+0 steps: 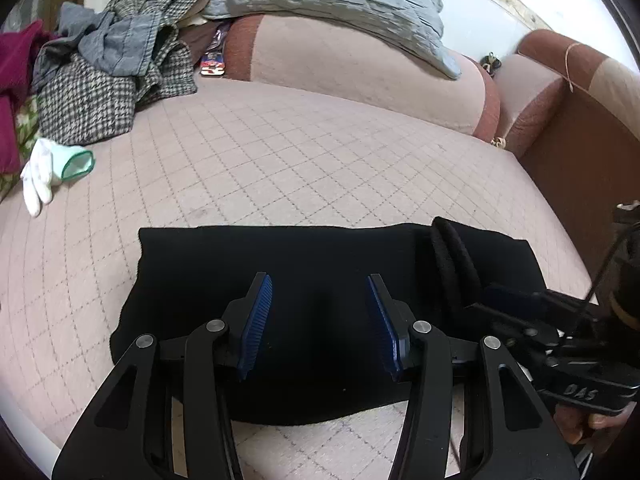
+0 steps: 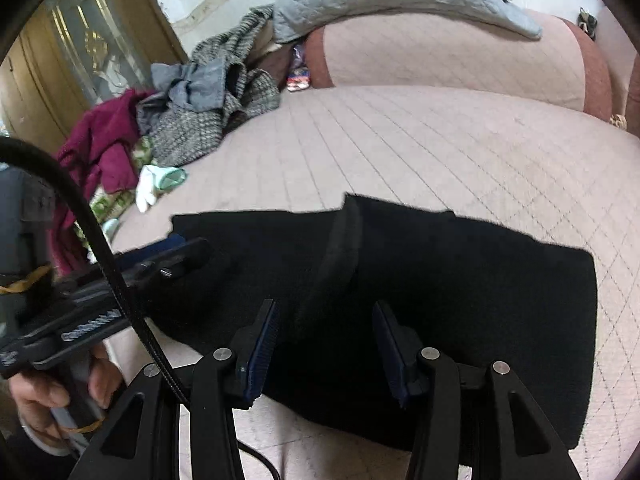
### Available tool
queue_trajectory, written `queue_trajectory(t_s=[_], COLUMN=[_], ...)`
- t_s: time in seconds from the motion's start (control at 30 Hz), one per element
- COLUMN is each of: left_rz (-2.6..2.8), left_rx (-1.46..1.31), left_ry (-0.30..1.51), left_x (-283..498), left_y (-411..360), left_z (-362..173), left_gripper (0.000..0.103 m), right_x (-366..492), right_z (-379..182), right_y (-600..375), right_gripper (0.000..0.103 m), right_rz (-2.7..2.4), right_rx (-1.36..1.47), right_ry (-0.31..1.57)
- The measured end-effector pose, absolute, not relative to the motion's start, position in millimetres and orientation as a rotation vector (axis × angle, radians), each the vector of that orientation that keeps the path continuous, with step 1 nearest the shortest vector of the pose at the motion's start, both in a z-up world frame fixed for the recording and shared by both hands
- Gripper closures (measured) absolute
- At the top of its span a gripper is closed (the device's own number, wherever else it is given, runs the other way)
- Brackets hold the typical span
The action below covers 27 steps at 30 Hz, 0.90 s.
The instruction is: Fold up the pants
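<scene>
Below both tools, the black pants [image 1: 304, 320] lie folded into a compact rectangle on the quilted bed [image 1: 280, 160]. Left tool [image 1: 320, 320] and right tool [image 2: 324, 344] hover spread, pinching nothing. Judged step: final fold complete, release done. Next move: smooth or set aside. No containers visible.

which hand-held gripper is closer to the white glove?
Left. The left hand-held gripper hovers over the left part of the black pants, the side toward the white glove. The right hand-held gripper is over their far side.
</scene>
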<state>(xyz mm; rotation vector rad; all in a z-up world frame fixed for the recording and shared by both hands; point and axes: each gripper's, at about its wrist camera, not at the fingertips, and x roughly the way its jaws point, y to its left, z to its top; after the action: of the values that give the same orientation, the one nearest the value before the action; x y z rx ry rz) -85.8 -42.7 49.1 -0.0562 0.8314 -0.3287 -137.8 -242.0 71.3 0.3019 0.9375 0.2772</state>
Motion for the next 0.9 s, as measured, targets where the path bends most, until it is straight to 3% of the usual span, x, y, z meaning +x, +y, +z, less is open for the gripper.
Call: queue_trajectory(t_s=[0.47,0.9], left_rz=[-0.36,-0.21], left_rx=[-0.092,-0.212], left_ry=[0.864,0.851], left_x=[-88,-104], left_y=[-44,17], left_z=[42,35], left_gripper=[0.055,0.055], right_x=[-149,-120], right_z=[78,66], right_y=[-259,-245], right_gripper=[0.057,0.056], right_rz=[0.225,0.282], right_rx=[0.309,0.308], right_ry=[0.92,0.945])
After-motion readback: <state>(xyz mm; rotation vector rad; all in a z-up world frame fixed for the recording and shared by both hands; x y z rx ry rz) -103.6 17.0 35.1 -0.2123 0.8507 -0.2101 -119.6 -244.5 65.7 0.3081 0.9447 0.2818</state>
